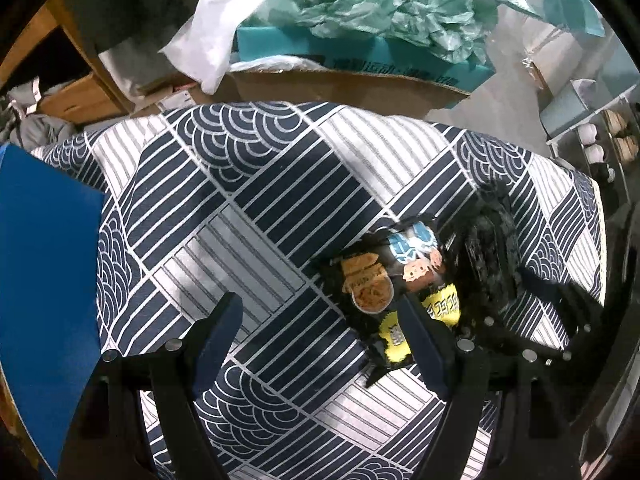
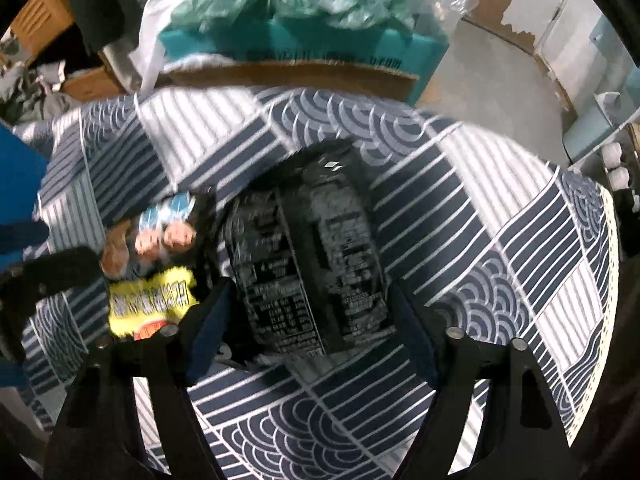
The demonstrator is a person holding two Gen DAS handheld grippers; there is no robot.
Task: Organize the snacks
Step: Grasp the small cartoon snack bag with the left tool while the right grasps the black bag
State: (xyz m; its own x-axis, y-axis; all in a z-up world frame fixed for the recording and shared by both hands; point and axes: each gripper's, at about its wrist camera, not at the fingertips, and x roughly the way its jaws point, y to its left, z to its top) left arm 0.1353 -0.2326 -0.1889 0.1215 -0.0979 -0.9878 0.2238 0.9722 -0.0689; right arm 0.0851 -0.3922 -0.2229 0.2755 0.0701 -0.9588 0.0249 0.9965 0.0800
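Two snack packets lie on a table under a navy-and-white patterned cloth [image 1: 248, 208]. One is black with a yellow label and cartoon faces [image 1: 404, 280], also in the right wrist view [image 2: 156, 276]. The other is a black packet with small white print [image 2: 308, 264], to its right [image 1: 492, 248]. My left gripper [image 1: 320, 320] is open above the cloth, with bare cloth between its fingers. Its right finger [image 1: 420, 332] overlaps the yellow-label packet's edge. My right gripper [image 2: 310, 312] straddles the near end of the black printed packet, and its blue-padded fingers [image 2: 208, 320] stand just outside the packet's sides.
A blue box [image 1: 44, 300] stands at the table's left edge. Behind the table is a cardboard box [image 1: 340, 88] holding a teal box [image 1: 360, 56], crumpled green plastic bags [image 1: 380, 12] and a white bag [image 1: 224, 24]. A shelf [image 1: 592, 136] stands at the right.
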